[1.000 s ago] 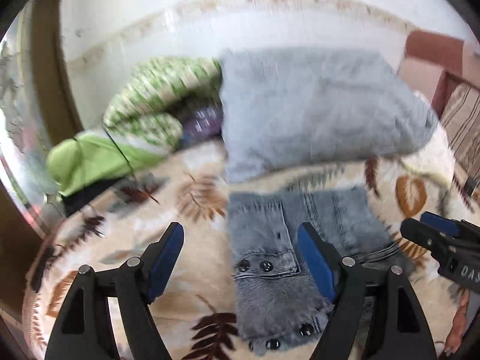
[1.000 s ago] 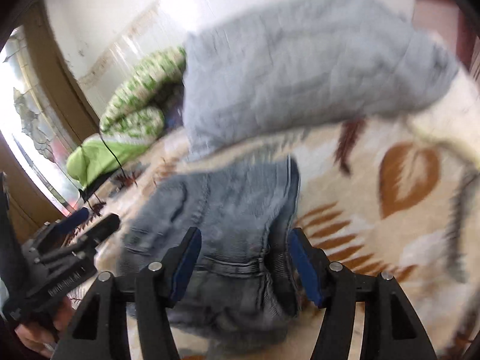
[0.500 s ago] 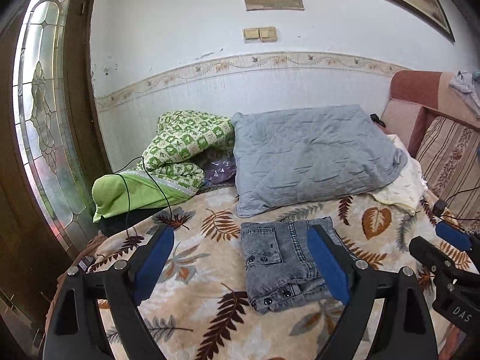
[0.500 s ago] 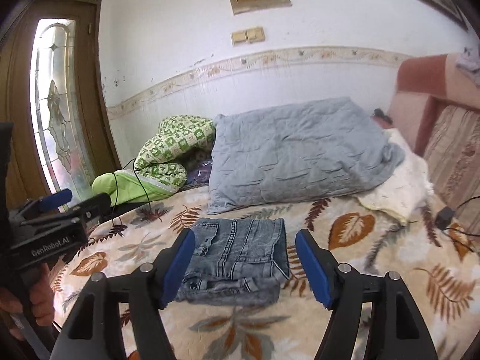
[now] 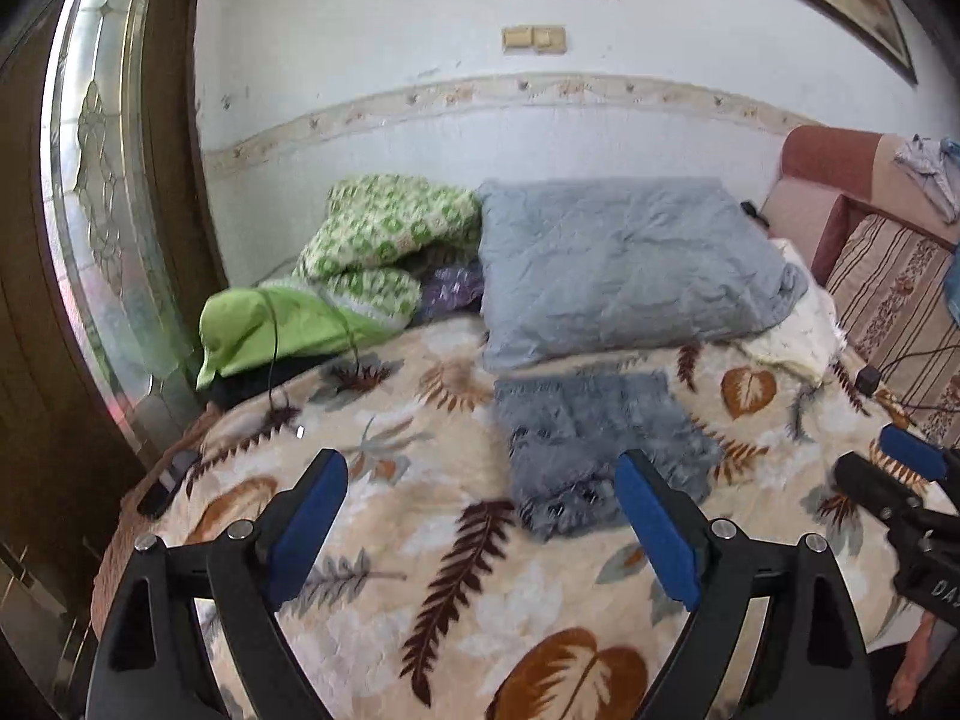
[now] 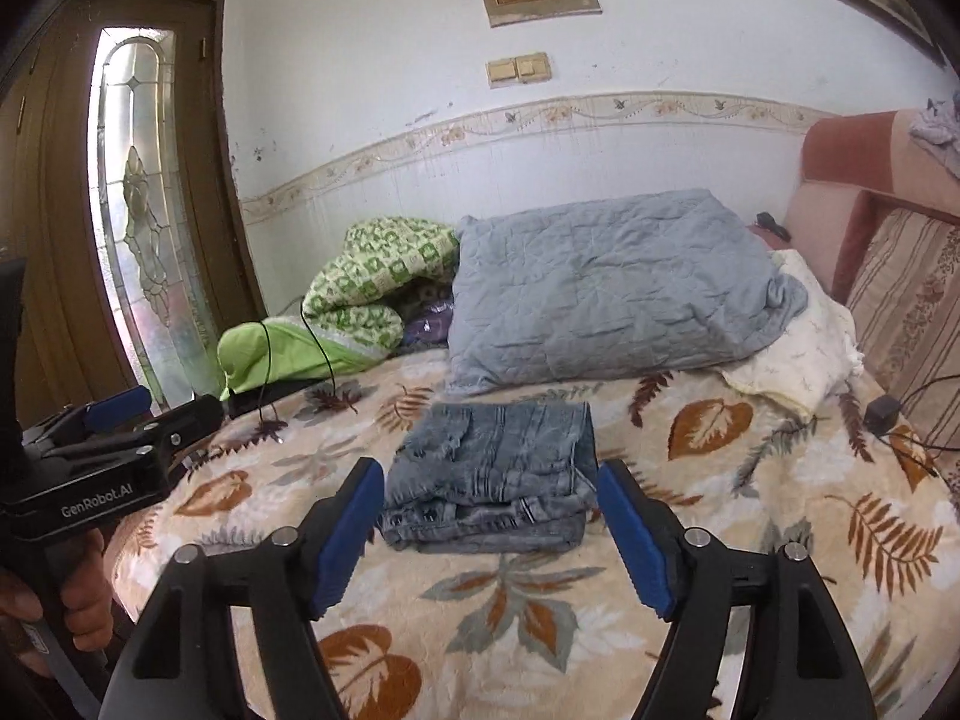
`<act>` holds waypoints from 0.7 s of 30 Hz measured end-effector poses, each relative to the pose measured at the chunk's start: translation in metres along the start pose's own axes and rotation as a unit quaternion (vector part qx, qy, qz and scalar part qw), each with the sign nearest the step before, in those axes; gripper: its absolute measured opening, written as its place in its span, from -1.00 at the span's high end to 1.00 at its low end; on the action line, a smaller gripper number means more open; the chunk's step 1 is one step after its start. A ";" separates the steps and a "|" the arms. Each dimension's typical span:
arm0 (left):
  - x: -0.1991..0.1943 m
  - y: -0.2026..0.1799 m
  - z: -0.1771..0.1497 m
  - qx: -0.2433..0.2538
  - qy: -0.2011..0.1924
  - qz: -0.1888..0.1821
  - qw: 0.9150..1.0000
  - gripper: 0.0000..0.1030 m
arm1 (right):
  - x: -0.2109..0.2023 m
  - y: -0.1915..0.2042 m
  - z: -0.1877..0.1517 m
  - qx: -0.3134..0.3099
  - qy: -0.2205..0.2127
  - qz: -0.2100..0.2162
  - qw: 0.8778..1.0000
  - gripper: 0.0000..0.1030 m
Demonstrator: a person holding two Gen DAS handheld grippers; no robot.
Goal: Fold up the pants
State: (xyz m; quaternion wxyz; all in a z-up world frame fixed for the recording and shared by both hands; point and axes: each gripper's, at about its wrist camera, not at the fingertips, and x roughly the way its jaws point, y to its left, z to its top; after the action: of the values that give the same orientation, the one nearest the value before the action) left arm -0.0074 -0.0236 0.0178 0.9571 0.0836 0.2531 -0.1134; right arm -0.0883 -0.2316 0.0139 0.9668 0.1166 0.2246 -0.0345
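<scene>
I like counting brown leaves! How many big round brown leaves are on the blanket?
5 in the right wrist view: one right of the jeans, one left of them, two nearer the camera, one far right. The grippers may hide more.

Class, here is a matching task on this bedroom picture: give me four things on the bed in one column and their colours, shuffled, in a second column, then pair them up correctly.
Things:
1. folded pants
2. pillow
3. checked quilt
4. blanket

Colours:
A. green and white
B. beige with brown leaves
C. faded grey denim
D. plain blue-grey

Pairs: 1-C, 2-D, 3-A, 4-B
</scene>
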 end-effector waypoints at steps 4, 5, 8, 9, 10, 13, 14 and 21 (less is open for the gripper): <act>0.022 0.016 -0.031 -0.016 0.053 0.019 0.998 -0.77 | 0.008 -0.003 -0.023 -0.001 0.026 -0.004 1.000 -0.57; 0.025 0.020 -0.036 -0.019 0.059 0.026 0.998 -0.77 | 0.010 -0.001 -0.028 -0.005 0.033 -0.004 0.999 -0.57; 0.024 0.031 -0.048 -0.025 0.056 0.040 0.997 -0.77 | 0.012 0.007 -0.034 -0.025 0.032 -0.009 0.999 -0.57; 0.021 0.035 -0.050 -0.026 0.051 0.042 0.997 -0.77 | 0.011 0.011 -0.034 -0.029 0.029 -0.009 0.999 -0.57; 0.019 0.039 -0.050 -0.028 0.047 0.043 0.998 -0.77 | 0.010 0.014 -0.033 -0.032 0.026 -0.008 0.999 -0.57; 0.008 0.050 -0.048 -0.043 0.033 0.046 0.997 -0.77 | 0.006 0.028 -0.027 -0.039 0.016 0.003 0.999 -0.57; 0.002 0.052 -0.047 -0.048 0.026 0.045 0.997 -0.77 | 0.006 0.033 -0.026 -0.044 0.016 0.006 0.999 -0.57; -0.032 0.053 -0.032 -0.042 -0.017 0.034 0.998 -0.77 | 0.002 0.065 -0.026 -0.074 0.013 0.022 0.997 -0.57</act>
State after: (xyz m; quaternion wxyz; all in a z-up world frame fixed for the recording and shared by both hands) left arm -0.0355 0.0396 0.0116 0.9672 0.0503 0.2387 -0.0712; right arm -0.0899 -0.1626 0.0042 0.9703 0.0499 0.2366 0.0050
